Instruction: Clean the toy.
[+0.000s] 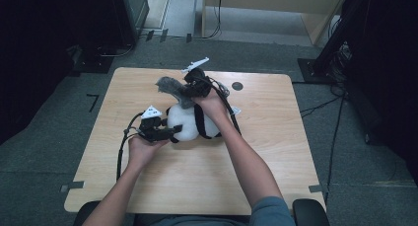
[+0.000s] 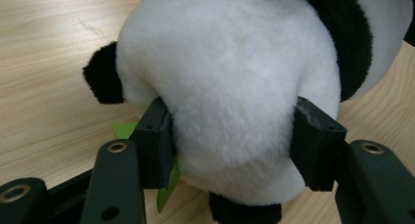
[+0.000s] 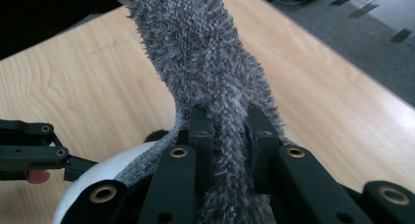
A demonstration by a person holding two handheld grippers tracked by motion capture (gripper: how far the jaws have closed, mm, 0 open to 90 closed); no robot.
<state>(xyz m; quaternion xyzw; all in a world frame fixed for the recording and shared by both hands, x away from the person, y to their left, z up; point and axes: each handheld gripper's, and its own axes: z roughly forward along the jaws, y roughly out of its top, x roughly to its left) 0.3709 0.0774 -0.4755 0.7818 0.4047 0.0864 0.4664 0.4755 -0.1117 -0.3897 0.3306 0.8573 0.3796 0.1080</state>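
A plush panda [image 1: 190, 123], white with black bands, lies near the middle of the wooden table [image 1: 256, 162]. My left gripper [image 1: 170, 132] is shut on the panda's white body [image 2: 230, 87], a pad [image 2: 156, 141] pressed into each side; a black ear and a green leaf [image 2: 169, 182] show beside it. My right gripper [image 1: 190, 88] is shut on a fuzzy grey cloth [image 1: 172, 90], held above the panda's far side. In the right gripper view the grey cloth [image 3: 205, 72] runs up from between the pinched pads [image 3: 201, 131], and the left gripper [image 3: 73, 168] sits at the lower left on the panda.
A small dark round mark [image 1: 237, 86] lies on the table's far right part. Beyond the table is grey floor with cables [image 1: 320, 105], dark equipment at left and right, and a wooden cabinet [image 1: 276, 4] at the back.
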